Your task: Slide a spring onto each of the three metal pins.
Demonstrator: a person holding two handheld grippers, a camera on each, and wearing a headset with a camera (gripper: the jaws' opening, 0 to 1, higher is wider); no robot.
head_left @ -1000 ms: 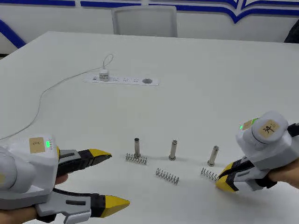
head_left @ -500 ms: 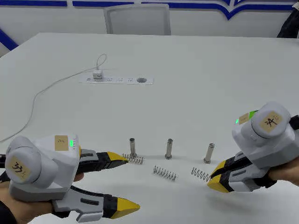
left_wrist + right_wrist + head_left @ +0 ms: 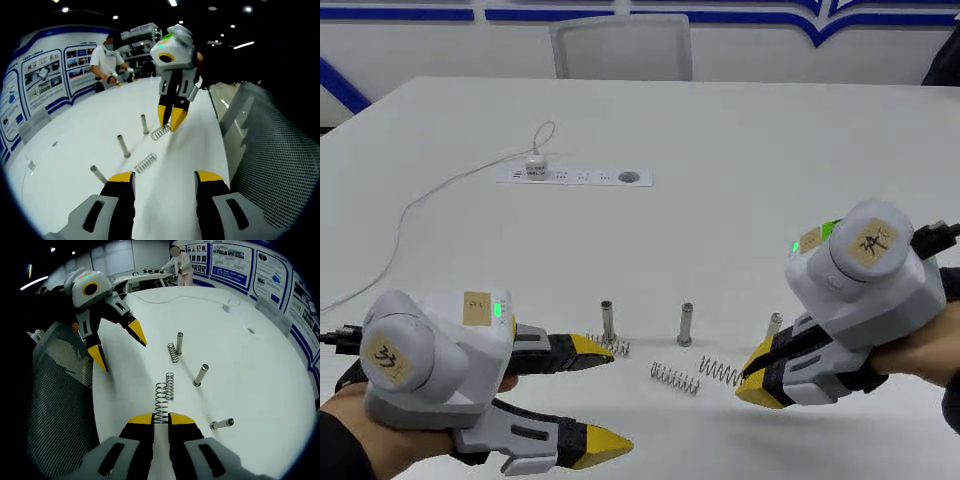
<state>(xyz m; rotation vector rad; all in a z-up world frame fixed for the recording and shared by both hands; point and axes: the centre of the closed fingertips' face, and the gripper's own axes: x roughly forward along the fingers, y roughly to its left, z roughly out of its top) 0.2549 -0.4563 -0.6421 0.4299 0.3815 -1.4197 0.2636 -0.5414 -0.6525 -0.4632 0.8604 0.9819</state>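
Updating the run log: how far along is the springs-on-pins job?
Done: nothing. The left pin, middle pin and right pin all stand bare. In hand: the right gripper is shut on the end of the held spring; the left gripper is open near the left spring. Left: all three springs, including the middle spring.

large white table [image 3: 740, 150], matte top. grey chair [image 3: 620, 48] pushed in at its far edge. white wall [image 3: 410, 45] behind, banded with blue stripes. white power strip [image 3: 575, 176] lying flat on the tabletop, small plug [image 3: 534, 163] in it, pale cable [image 3: 450, 180] trailing toward the left edge. grey mesh chair back [image 3: 270, 165] close by in the left gripper view. display boards [image 3: 235, 260] along a wall, blue-trimmed, printed with photos. dark ceiling with small spotlights [image 3: 62, 9] and a strip light. person in white [image 3: 105, 62] standing at the far end.
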